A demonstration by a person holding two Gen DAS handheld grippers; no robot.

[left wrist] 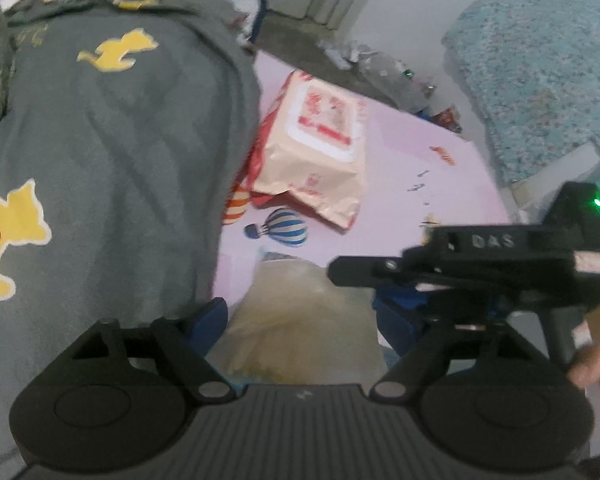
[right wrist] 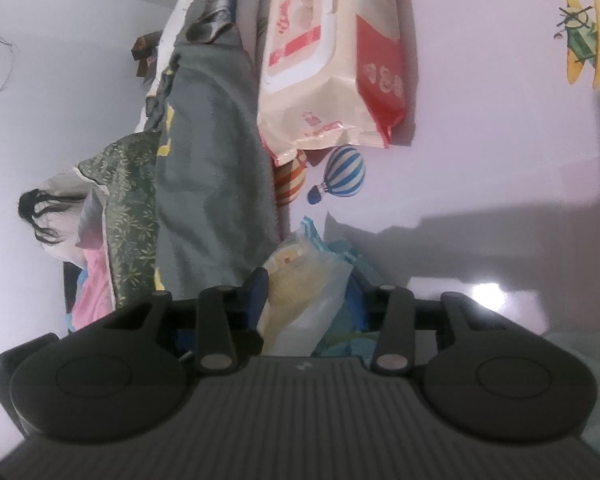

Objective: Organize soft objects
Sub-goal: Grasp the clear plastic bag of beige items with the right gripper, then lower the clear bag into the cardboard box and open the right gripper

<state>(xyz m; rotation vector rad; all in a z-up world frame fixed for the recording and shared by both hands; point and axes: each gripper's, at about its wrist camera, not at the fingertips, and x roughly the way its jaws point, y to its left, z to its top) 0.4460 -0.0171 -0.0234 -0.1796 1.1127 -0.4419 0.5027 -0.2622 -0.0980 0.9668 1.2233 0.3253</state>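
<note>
Both grippers frame one pale plastic packet. Left gripper [left wrist: 300,320]: jaws stand apart, its blue pads on either side of the plastic packet [left wrist: 300,320] without clear contact; blur softens the edges. Right gripper [right wrist: 306,300]: blue pads pressed against that packet [right wrist: 300,296], clamping it; the packet's near end is hidden behind the gripper body. Largest item: pink printed mat [left wrist: 412,168], balloon motifs partly covered. Grey blanket [left wrist: 112,152] with yellow shapes lies heaped along the mat's edge, cut off at the frame. Wipes pack [left wrist: 320,144] rests flat on the mat, just beside the blanket. Teal rug [left wrist: 540,72] lies beyond. Small litter [left wrist: 380,68] is too blurred to identify.
</note>
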